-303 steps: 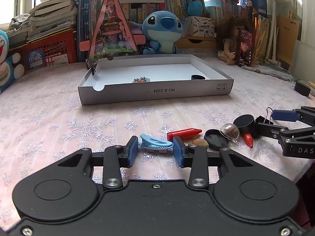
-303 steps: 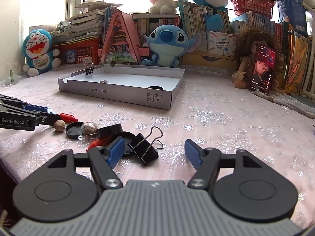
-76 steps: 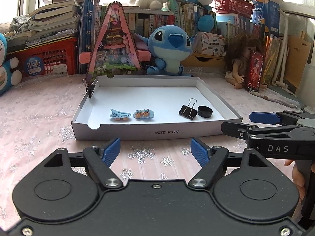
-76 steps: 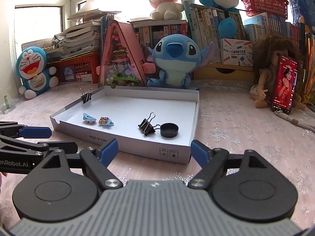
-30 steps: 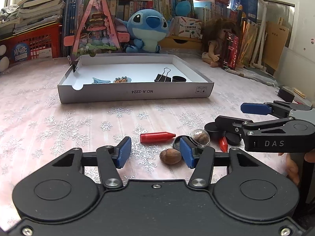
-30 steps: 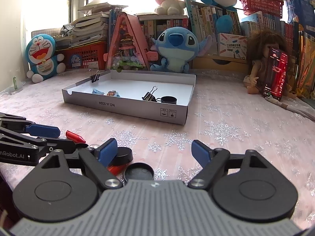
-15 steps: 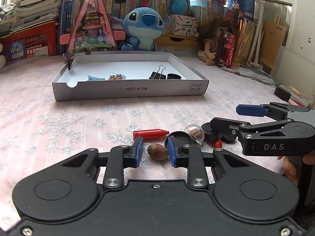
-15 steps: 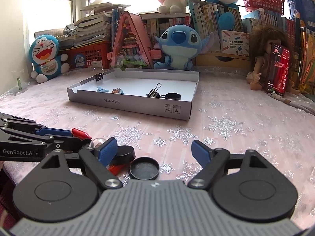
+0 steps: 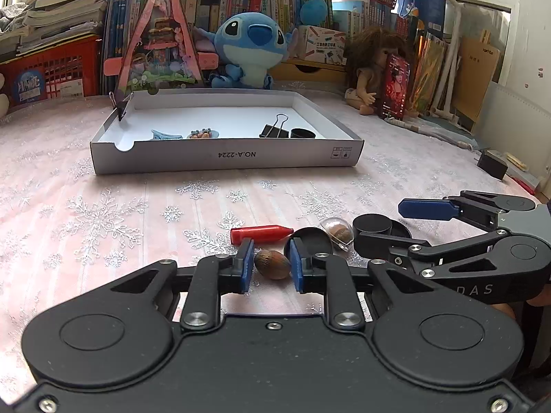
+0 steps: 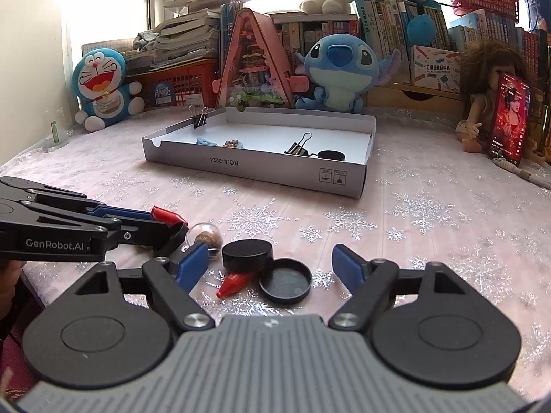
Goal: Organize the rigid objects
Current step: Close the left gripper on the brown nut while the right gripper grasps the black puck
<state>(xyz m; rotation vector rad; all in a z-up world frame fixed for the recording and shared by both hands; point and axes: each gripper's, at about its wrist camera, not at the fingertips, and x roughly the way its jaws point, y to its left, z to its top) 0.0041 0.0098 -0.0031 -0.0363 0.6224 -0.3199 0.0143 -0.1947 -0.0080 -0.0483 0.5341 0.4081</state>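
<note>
The left gripper (image 9: 272,266) has its blue pads clamped on a brown nut (image 9: 272,264) lying on the snowflake tablecloth (image 9: 103,213). Just beyond it lie a red crayon (image 9: 260,233) and an upturned black lid (image 9: 311,241) (its rim partly hidden by the right pad). The right gripper (image 10: 270,265) has jaws wide apart and closing, holding nothing, with a black cap (image 10: 247,254), another lid (image 10: 286,285) and a red crayon tip (image 10: 236,283) between them. Farther off, the white cardboard tray (image 9: 227,158) holds a binder clip (image 9: 274,130).

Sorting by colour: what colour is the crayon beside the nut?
Red crayon, clearest in the left wrist view.
</note>
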